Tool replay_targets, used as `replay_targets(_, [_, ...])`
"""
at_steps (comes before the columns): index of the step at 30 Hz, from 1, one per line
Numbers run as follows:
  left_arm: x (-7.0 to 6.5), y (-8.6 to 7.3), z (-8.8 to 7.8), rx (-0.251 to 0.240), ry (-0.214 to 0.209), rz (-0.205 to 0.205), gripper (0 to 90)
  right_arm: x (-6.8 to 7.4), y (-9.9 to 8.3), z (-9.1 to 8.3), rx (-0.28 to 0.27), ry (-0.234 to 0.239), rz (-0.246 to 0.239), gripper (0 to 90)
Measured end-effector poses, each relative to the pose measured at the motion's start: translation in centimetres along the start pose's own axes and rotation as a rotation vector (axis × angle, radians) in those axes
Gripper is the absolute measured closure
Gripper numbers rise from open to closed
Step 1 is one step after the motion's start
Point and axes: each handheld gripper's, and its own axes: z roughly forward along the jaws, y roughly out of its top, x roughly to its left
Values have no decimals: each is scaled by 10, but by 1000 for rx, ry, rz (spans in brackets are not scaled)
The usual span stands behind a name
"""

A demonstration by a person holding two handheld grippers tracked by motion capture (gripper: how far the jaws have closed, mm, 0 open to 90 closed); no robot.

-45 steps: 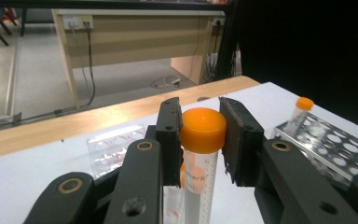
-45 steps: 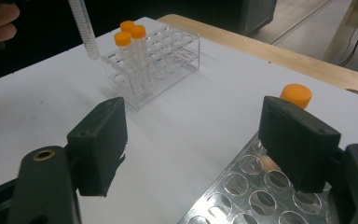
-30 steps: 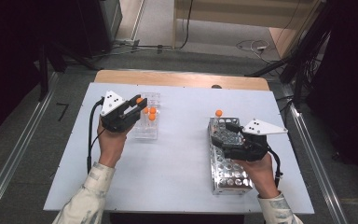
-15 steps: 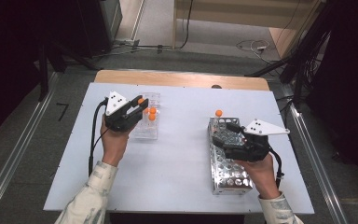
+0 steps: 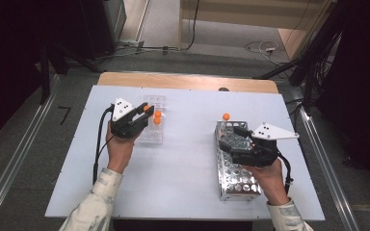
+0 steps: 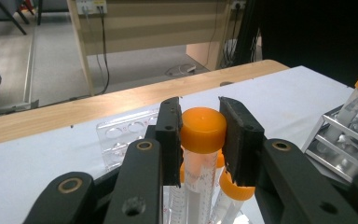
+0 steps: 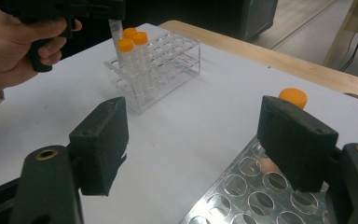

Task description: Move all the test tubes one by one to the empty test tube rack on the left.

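Observation:
My left gripper [image 5: 144, 111] is shut on the orange cap of a clear tube [image 6: 203, 129]. It holds the tube upright over the near end of a clear plastic rack [image 5: 152, 134]. Two more orange-capped tubes [image 5: 157, 118] stand in that rack right beside it. My right gripper [image 5: 229, 139] hangs open over the far part of a metal rack [image 5: 236, 178], with nothing between its jaws [image 7: 200, 140]. One orange-capped tube [image 5: 226, 116] stands at the metal rack's far end, just behind the right-hand jaw in the right gripper view.
The white tabletop [image 5: 188, 159] lies bare between the two racks. A wooden strip [image 5: 188, 82] runs along the table's far edge. Cables and dark equipment stand on the floor beyond it.
The left gripper with its tube has shifted only slightly over the clear rack. The right hand has kept still.

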Motion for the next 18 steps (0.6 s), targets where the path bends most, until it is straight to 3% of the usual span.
replay_targets(18, [0,-4,-3,14,-1,-23,628,-1,-1,1,4,-2,2,233])
